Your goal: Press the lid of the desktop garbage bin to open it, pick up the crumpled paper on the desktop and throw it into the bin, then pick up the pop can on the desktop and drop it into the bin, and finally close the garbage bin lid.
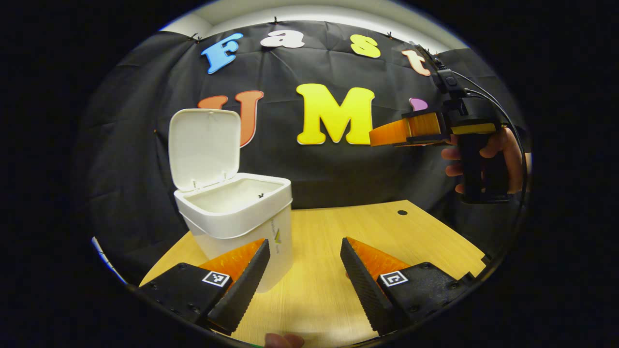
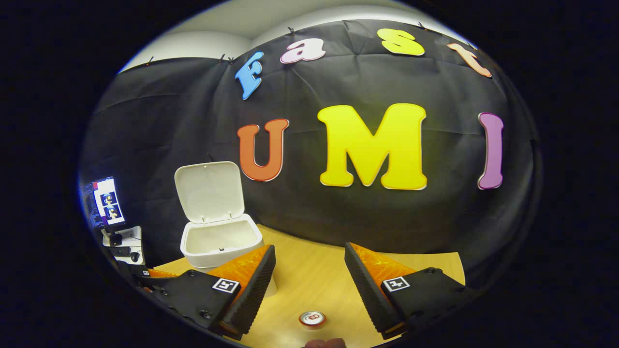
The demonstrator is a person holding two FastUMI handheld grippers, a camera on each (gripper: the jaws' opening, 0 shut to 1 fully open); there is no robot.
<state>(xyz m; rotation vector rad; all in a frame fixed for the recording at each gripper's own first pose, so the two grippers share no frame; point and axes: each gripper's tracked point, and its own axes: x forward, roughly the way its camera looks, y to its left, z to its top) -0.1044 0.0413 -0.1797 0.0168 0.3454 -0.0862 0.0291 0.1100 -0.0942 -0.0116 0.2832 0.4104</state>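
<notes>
A light wooden table [image 1: 416,232] fills the lower middle of the left gripper view, running back to the black cloth wall. A white garbage bin [image 1: 242,220] stands on it at centre left, its lid [image 1: 204,147] raised upright at the back. A small dark hole [image 1: 402,212] marks the tabletop at right of centre. In the right gripper view, a pop can [image 2: 312,319] stands at the bottom centre, well apart from the bin.
</notes>
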